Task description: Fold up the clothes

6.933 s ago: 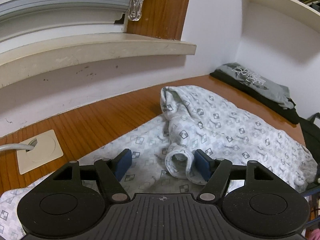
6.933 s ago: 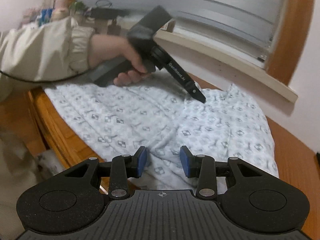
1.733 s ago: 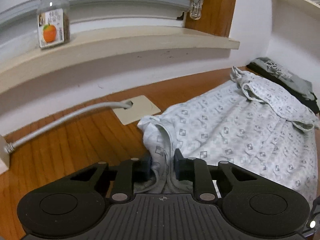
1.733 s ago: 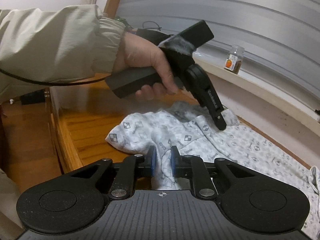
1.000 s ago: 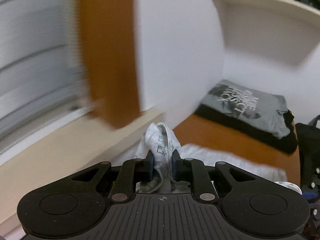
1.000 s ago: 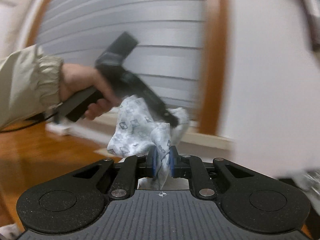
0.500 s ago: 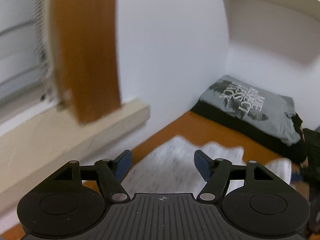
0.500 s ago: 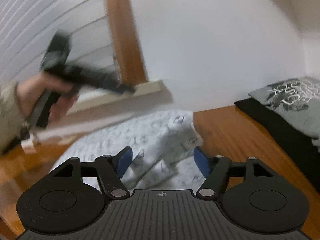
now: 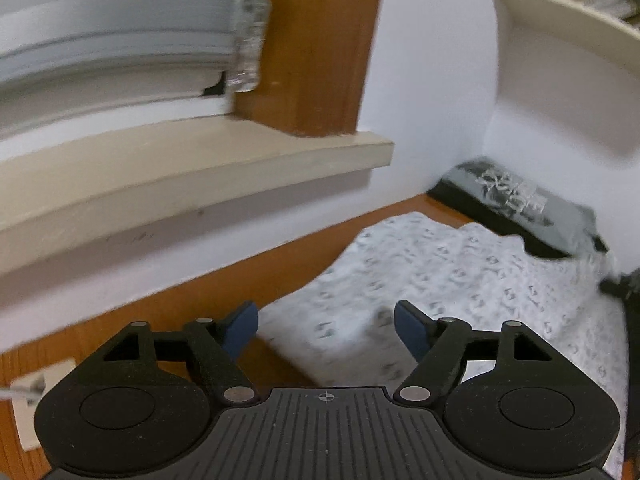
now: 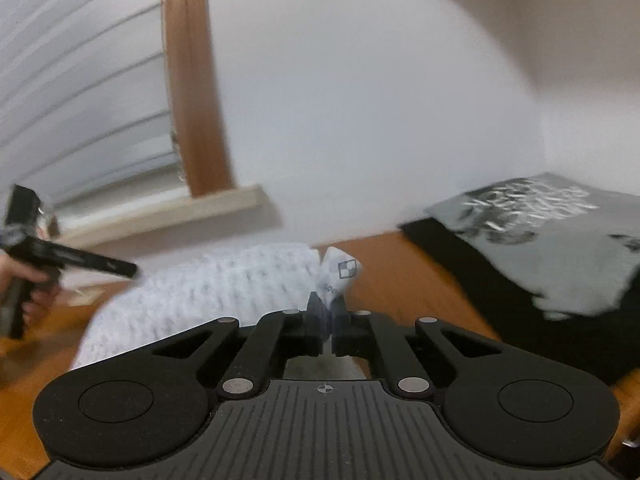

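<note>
right gripper [image 10: 326,330]: jaws pinched together on a corner of the patterned white garment [image 10: 240,280]. Half a second back they were spread wide over the cloth, so this is a fresh grab.
left gripper [image 9: 326,330]: jaws wide apart, nothing in them, hovering over the near edge of the garment. About a second ago it had a bunch of fabric clamped, so it let go and hasn't re-gripped.
garment: lying in a doubled-over heap on the wooden table [image 9: 280,272], under the window sill [image 9: 200,176], just short of the folded grey-and-black clothes [image 10: 560,240] in the corner. Both shots are pretty smeared, so I can't swear how neat the edges are.
what it means: looks like both ends got carried over and dropped, so one fold is laid down; my guess is the right one's new pinch is for tidying that corner or setting up another fold.
</note>
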Available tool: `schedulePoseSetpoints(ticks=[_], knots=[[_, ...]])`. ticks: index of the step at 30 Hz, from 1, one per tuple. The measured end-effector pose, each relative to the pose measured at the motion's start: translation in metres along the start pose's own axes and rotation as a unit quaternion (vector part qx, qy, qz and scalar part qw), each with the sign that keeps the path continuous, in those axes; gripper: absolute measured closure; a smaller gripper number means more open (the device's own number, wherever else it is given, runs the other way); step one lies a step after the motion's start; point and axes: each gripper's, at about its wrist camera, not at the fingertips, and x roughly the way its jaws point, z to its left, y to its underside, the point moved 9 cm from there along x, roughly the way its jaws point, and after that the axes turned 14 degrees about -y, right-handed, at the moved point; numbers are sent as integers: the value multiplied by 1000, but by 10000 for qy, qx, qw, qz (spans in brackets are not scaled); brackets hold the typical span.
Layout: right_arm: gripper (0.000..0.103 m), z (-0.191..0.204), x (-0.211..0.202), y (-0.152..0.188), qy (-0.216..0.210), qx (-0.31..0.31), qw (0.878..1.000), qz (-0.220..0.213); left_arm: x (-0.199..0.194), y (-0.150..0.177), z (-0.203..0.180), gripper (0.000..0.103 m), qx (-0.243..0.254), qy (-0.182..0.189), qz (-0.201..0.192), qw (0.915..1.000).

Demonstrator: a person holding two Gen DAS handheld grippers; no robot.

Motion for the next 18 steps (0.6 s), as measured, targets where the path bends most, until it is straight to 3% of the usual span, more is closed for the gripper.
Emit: schedulePoseSetpoints(ticks=[2, 4, 9, 12, 15, 18], knots=[[90, 0, 0, 8, 193, -71, 9996, 194, -3, 7, 12, 25, -103, 19, 1, 9999], [67, 1, -1, 13, 445, -199, 9984, 295, -4, 11, 19, 25, -172, 51, 2, 9998], [57, 13, -7, -10, 833, -682, 9942, -43, -5, 10, 11, 22, -236, 312, -84, 9992], [56, 29, 10, -18, 288, -612, 9976, -129, -6, 9, 1, 22, -237, 459, -138, 9986], [54, 53, 35, -15, -564, -412, 9976, 5, -11, 9, -8, 22, -281, 591, -201, 9977], [54, 72, 62, -2, -662, -923, 9923, 492, -16, 6, -24, 23, -244, 858, -311, 9955]])
